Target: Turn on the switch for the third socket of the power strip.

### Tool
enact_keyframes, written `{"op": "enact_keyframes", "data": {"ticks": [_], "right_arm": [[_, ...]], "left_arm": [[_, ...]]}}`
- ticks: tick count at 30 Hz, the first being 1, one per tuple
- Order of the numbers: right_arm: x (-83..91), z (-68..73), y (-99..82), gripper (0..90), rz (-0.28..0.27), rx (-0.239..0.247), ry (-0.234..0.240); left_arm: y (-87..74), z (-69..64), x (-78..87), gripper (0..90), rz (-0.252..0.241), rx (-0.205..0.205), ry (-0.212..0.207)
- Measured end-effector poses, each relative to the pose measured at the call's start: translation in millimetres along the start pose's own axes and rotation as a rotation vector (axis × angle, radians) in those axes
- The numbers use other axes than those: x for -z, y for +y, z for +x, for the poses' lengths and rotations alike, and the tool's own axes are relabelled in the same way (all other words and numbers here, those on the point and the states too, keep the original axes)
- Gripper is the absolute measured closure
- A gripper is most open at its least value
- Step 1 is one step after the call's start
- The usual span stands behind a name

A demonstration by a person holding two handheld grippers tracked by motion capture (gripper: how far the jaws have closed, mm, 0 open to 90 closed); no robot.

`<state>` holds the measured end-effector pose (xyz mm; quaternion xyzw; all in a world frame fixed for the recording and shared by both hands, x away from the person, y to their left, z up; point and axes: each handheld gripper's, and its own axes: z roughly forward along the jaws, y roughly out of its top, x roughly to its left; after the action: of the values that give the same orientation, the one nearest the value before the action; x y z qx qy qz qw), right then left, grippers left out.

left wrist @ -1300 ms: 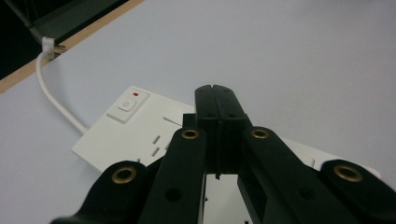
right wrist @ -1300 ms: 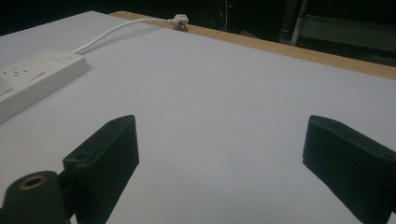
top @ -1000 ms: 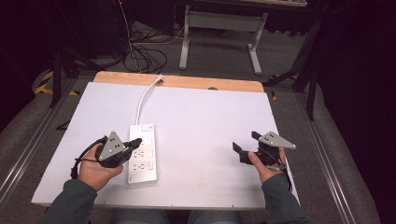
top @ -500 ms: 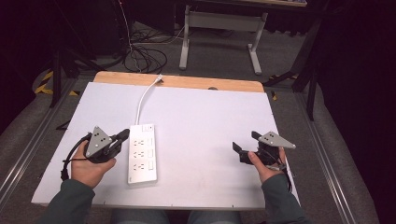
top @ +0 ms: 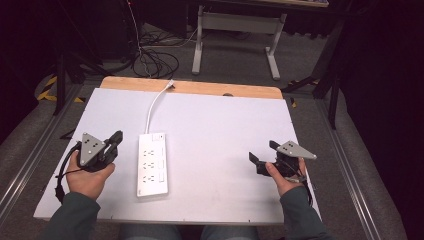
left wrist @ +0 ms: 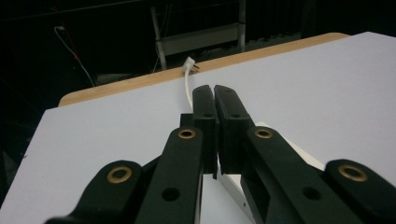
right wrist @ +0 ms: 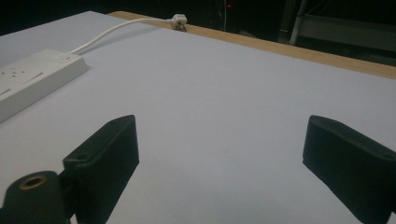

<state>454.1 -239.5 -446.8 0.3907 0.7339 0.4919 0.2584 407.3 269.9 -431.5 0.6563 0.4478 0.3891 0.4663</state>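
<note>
Your left gripper (top: 114, 141) has its jaws pressed together on nothing, and it's backed off to the left since a second ago, so it now sits just beside the white power strip (top: 152, 163) instead of touching it. The strip itself hasn't budged, still lying flat left of center on the white table (top: 220, 125), cord (top: 156, 102) running to the far edge. Your right gripper (top: 263, 156) hasn't moved, jaws wide apart, so I'd guess the strip is placed and you're basically resetting.

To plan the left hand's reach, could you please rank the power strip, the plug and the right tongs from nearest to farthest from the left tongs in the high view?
From the left tongs:
1. Power strip, just beside them.
2. Plug, at the far wooden edge.
3. Right tongs, across the table.
</note>
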Motion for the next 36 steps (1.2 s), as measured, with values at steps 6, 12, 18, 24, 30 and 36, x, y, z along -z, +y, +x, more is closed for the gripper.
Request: {"op": "enact_keyframes", "data": {"ticks": [6,12,18,24,30,36], "right_arm": [[0.0,-0.1,0.1,11.2,0.0,0.0,0.0],[0.0,-0.3,0.1,11.2,0.0,0.001,-0.001],[-0.3,-0.2,0.1,11.1,0.001,0.007,0.001],[-0.1,0.0,0.2,11.1,0.0,0.001,-0.001],[-0.5,0.0,-0.1,11.1,0.002,0.006,0.002],[-0.7,-0.1,-0.1,11.2,0.003,0.005,0.001]], "left_arm": [[0.6,3.3,2.1,86.2,0.003,0.009,0.072],[0.6,7.7,3.8,79.0,0.014,0.047,0.154],[0.8,9.9,4.4,73.4,0.011,0.073,0.178],[1.6,10.7,5.2,64.8,0.008,0.078,0.212],[3.1,10.2,6.0,57.6,-0.007,0.083,0.221],[3.3,9.2,5.2,52.2,-0.008,0.082,0.223]]}}
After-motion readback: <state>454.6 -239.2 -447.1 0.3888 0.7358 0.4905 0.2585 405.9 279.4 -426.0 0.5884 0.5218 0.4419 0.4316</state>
